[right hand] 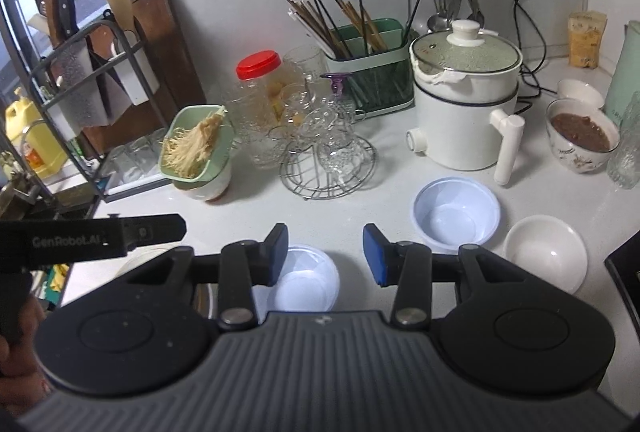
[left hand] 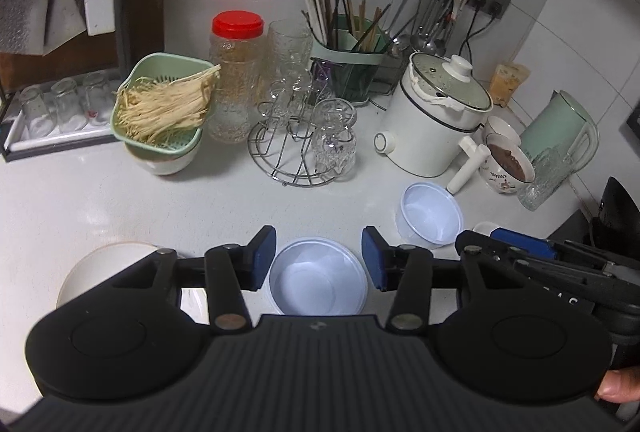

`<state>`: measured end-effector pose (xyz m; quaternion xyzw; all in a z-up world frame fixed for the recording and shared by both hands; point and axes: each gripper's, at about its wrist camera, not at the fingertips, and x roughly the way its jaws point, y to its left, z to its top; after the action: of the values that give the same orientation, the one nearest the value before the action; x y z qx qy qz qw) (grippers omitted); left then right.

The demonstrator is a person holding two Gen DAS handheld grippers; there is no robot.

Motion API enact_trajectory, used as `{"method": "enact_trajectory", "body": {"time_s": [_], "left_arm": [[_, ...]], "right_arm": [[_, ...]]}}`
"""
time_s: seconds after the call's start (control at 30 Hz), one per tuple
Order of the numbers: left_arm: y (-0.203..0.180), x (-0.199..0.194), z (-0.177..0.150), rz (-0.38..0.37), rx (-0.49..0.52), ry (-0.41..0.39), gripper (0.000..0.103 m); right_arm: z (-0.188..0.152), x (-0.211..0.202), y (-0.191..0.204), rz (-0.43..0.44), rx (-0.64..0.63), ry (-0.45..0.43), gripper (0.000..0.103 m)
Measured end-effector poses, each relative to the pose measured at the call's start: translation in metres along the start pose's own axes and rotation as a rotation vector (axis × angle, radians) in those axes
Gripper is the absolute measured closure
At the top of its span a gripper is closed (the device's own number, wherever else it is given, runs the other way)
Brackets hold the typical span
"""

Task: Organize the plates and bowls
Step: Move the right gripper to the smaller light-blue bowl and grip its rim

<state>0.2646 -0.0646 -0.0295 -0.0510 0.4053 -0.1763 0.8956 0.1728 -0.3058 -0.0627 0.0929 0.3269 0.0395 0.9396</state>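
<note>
White counter [left hand: 100, 200] fills my left wrist view. My left gripper [left hand: 319, 260] hangs with jaws spread and nothing between them, over a clear tub [left hand: 318, 282] whose rim sits inside the gap with room either side. A second tub [left hand: 430, 214] stands tilted to the right, near the cooker [left hand: 432, 124]. A white plate [left hand: 100, 272] edges out under my left finger. Bare counter runs back to the glass rack [left hand: 298, 148].

From the right wrist, my right gripper [right hand: 325, 256] is also spread and holds nothing. The first tub [right hand: 304, 280] lies partly under its left finger, the second [right hand: 456, 214] ahead right, and a white bowl [right hand: 546, 254] just beside that, near the counter's right edge.
</note>
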Motion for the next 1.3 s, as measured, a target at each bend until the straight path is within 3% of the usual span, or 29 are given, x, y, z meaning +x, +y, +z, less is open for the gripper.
{"method": "enact_trajectory", "body": {"time_s": [0.07,0.1,0.13,0.2,0.27,0.33,0.7,1.0,1.3], "left_arm": [[0.004,0.0,0.003,-0.014,0.007,0.0,0.041],[0.005,0.001,0.004,-0.02,0.01,0.002,0.039],[0.007,0.001,0.006,-0.022,0.013,0.001,0.033],[0.01,0.002,0.009,-0.024,0.021,-0.004,0.027],[0.013,0.004,0.011,-0.033,0.032,-0.006,0.017],[0.015,0.006,0.013,-0.041,0.042,-0.007,0.015],[0.013,0.019,0.013,-0.123,0.093,-0.001,0.014],[0.005,0.03,0.008,-0.182,0.14,0.044,0.014],[-0.017,0.064,0.01,-0.222,0.167,0.107,0.014]], "right_arm": [[0.002,0.001,0.001,-0.002,0.016,0.001,0.051],[0.004,0.002,0.0,-0.011,0.024,-0.002,0.044],[0.005,0.002,0.0,-0.023,0.031,-0.008,0.029],[0.007,0.001,-0.002,-0.05,0.051,-0.03,0.016],[0.009,0.0,-0.004,-0.079,0.068,-0.042,0.016],[0.009,0.001,-0.005,-0.095,0.088,-0.042,0.016],[-0.002,-0.006,-0.003,-0.172,0.146,-0.058,0.016],[-0.02,-0.016,-0.004,-0.243,0.205,-0.052,0.016],[-0.024,-0.014,-0.03,-0.317,0.273,-0.028,0.016]]}}
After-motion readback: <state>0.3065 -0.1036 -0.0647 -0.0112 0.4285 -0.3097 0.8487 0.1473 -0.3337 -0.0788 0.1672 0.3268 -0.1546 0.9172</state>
